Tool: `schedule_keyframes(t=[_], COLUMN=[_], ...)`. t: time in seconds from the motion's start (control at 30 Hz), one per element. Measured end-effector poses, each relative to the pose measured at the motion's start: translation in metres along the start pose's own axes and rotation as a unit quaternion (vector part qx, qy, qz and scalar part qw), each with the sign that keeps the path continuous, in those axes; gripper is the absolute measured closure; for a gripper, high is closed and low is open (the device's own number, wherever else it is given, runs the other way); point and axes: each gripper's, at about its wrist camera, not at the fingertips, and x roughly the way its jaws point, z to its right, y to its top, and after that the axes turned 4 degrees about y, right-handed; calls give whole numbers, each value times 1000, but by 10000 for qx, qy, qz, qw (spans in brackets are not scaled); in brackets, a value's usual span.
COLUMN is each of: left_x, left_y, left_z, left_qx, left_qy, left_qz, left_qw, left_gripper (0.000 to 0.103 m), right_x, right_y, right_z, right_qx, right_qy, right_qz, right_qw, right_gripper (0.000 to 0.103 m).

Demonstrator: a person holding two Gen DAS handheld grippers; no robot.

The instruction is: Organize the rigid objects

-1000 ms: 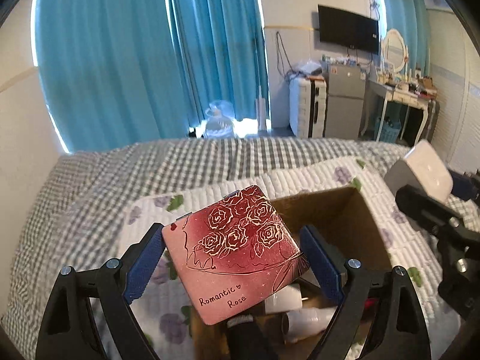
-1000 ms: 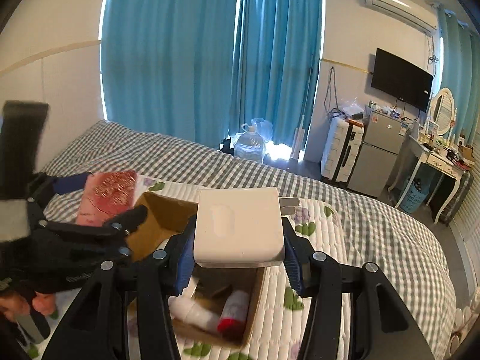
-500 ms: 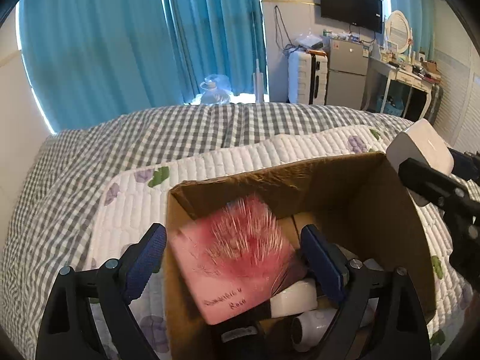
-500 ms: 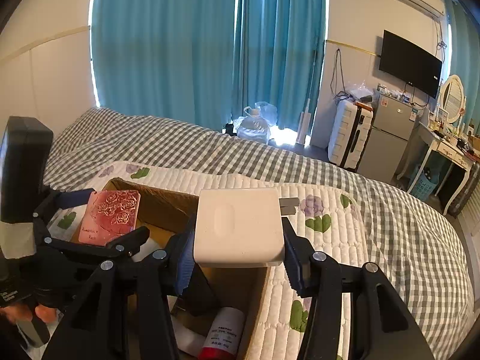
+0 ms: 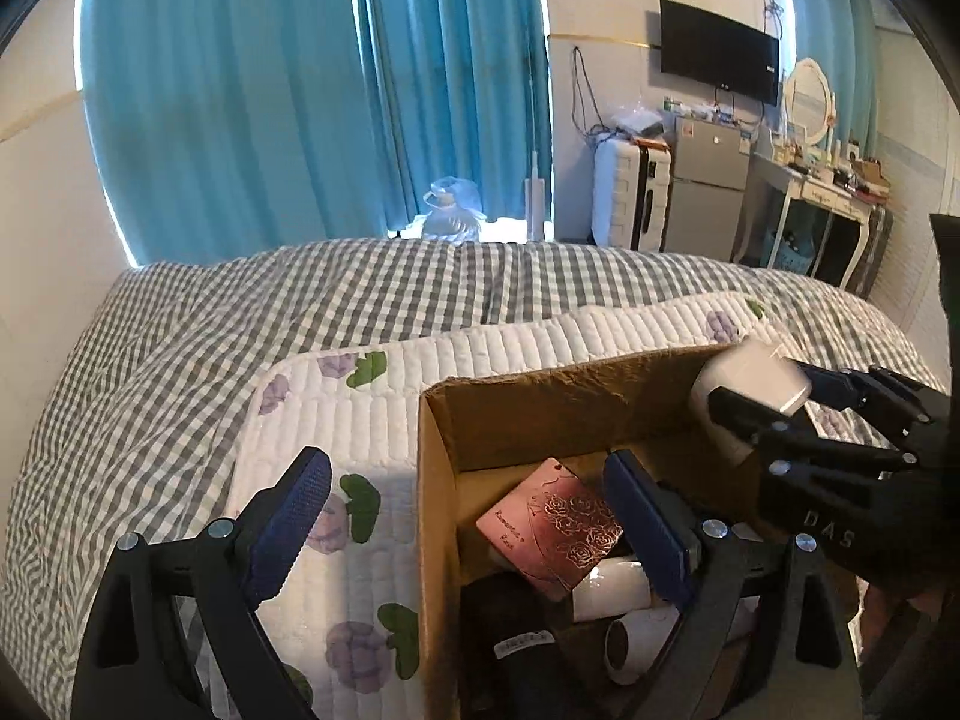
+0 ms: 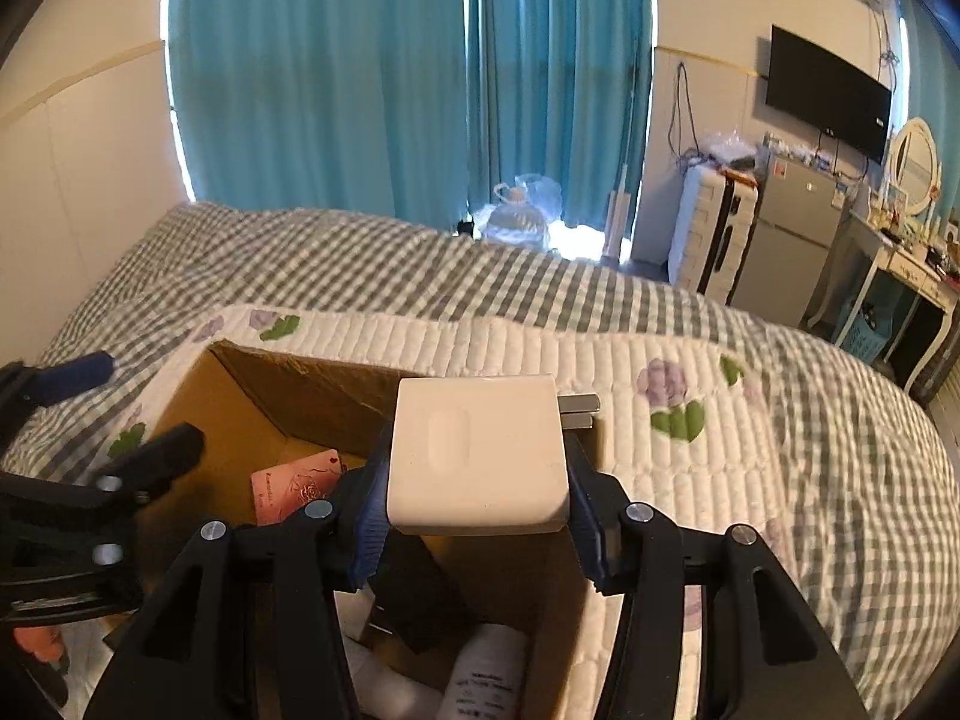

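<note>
The left gripper (image 5: 474, 522) is spread wide with nothing in it, one finger over the quilt (image 5: 372, 396) and the other over the cardboard box (image 5: 438, 480). The pink card (image 5: 552, 528) lies tilted inside the box at about 5 o'clock, partly hidden behind the right finger. The right gripper (image 6: 474, 516) has the white charger (image 6: 477, 456) between its pads over the box, jaws opening; can't tell if they're still pressing it. The bottles (image 6: 480, 678) underneath are mostly cut off.
</note>
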Motion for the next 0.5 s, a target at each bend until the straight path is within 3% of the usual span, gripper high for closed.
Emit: schedule_keyframes(t=[0.03,0.07,0.3,0.5], left_x=[-3,-6,-58,-152], left_y=[1,1,11,31], left_z=[0,0,-4,-9], left_qx=[0,-4,-80,-148], left_qy=[-7,0,49,-31], left_qz=[49,88,311,980], left_qw=[10000,10000,9995,9951], left_gripper=[9,9,8,1], right_x=[-3,-8,-75,-163], right_y=[0,0,0,5], right_z=[1,0,2,-12], right_qx=[30,48,64,-63], right_qy=[-27,-56,-316,-562], right_qz=[81,187,454,686], right_qw=[10000,9998,9984,9960], right_gripper=[31,29,28,28])
